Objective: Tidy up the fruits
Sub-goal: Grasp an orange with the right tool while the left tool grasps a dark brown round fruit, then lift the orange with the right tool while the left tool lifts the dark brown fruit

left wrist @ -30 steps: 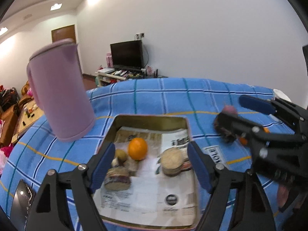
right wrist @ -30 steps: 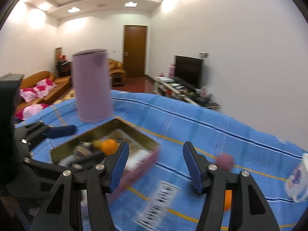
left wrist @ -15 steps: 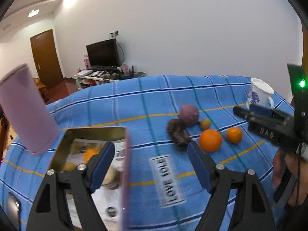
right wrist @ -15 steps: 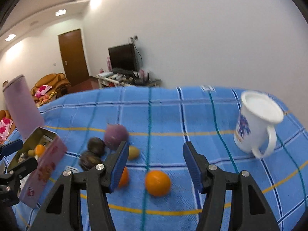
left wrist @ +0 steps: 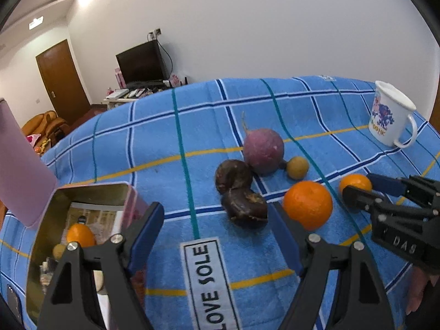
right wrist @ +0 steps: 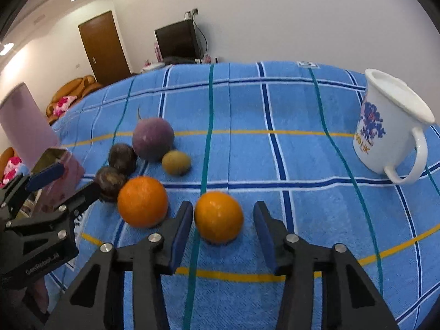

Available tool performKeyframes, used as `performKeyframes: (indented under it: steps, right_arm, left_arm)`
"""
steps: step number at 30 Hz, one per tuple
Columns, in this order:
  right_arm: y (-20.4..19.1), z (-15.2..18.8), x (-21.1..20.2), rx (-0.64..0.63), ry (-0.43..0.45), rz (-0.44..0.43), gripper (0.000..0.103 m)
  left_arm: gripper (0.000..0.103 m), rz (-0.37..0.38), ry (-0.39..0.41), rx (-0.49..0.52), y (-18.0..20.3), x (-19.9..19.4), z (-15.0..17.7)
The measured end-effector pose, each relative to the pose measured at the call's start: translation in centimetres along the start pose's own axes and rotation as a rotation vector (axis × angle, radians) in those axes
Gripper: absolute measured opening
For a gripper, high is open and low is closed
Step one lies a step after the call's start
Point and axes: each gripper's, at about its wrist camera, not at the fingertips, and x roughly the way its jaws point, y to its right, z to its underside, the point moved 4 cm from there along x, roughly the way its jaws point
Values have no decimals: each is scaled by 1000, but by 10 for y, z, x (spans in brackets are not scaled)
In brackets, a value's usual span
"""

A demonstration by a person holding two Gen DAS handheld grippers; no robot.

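The left gripper (left wrist: 217, 235) has swung away from above the gold rectangular tin (left wrist: 59, 192), which now sits at the lower left of its view; its blue pads have come over the blue checked cloth (left wrist: 165, 143) before the two dark brown wrinkled fruits (left wrist: 239, 195), with the larger orange (left wrist: 307, 204) just beyond its right finger; the right gripper (right wrist: 222, 233) has turned from the tin side towards the white printed mug (right wrist: 390, 126) and dropped low over the cloth; its jaws have just been closing, and the smaller round orange (right wrist: 218, 217) now lies between the pads, untouched, a gap on each side.
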Motion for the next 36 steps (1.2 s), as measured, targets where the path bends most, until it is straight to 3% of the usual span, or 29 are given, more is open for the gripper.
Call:
performKeyframes:
  steps: [3, 10, 11, 14, 28, 36]
  right_arm:
    - [-4, 4, 5, -18, -15, 9, 40]
    - [-3, 7, 7, -12, -30, -7, 40]
    - [-3, 7, 7, -13, -30, -6, 40]
    - [-6, 8, 7, -27, -32, 4, 40]
    - [-15, 7, 2, -65, -4, 11, 38]
    - [-13, 8, -8, -58, 42, 5, 38]
  left_arm:
    - [70, 30, -25, -8, 3, 9, 2]
    - [68, 117, -70, -49, 6, 26, 1]
    - [64, 136, -78, -61, 6, 30, 1]
    - [38, 184, -107, -65, 9, 37, 3]
    - [38, 228, -67, -92, -2, 17, 13]
    - [38, 205, -10, -87, -8, 1, 18]
